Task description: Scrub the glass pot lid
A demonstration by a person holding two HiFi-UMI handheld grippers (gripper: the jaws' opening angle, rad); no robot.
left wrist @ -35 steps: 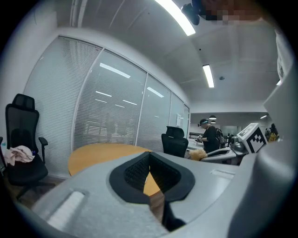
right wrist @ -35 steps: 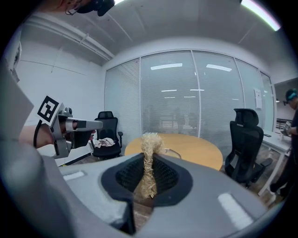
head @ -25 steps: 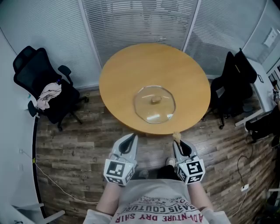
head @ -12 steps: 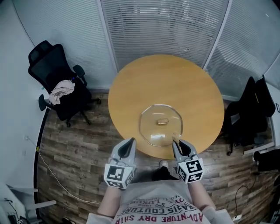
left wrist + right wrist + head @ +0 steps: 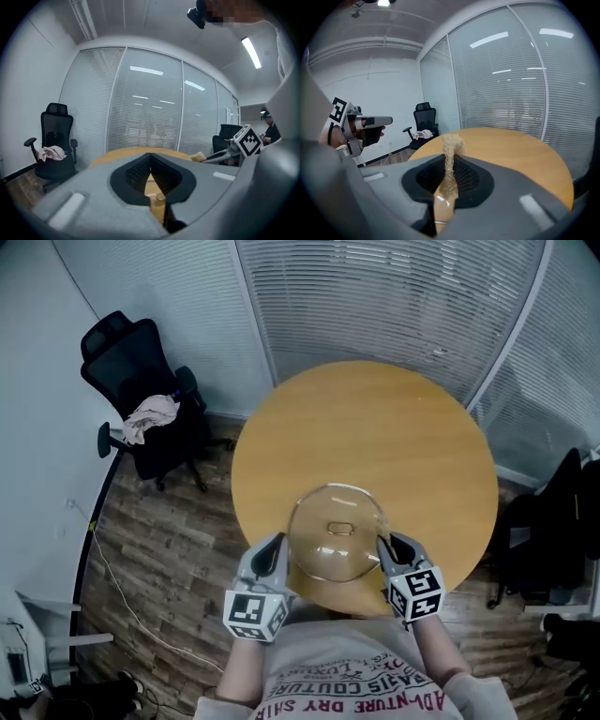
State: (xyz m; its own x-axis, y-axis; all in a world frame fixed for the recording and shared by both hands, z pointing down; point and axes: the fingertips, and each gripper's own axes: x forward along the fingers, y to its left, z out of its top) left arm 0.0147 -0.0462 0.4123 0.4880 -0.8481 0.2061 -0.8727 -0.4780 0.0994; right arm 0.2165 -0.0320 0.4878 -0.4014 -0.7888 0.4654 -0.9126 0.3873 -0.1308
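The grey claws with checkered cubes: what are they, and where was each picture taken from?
No robot here: a person holds a two-jaw gripper in each hand; the cubes are part of them. The top-down picture comes from a camera on the person's head: the left gripper and right gripper sit either side of a glass pot lid lying on a round wooden table. The other two cameras ride on the grippers, looking along their jaws. The left jaws are together, empty; the right jaws pinch a tan fibrous scrub pad.
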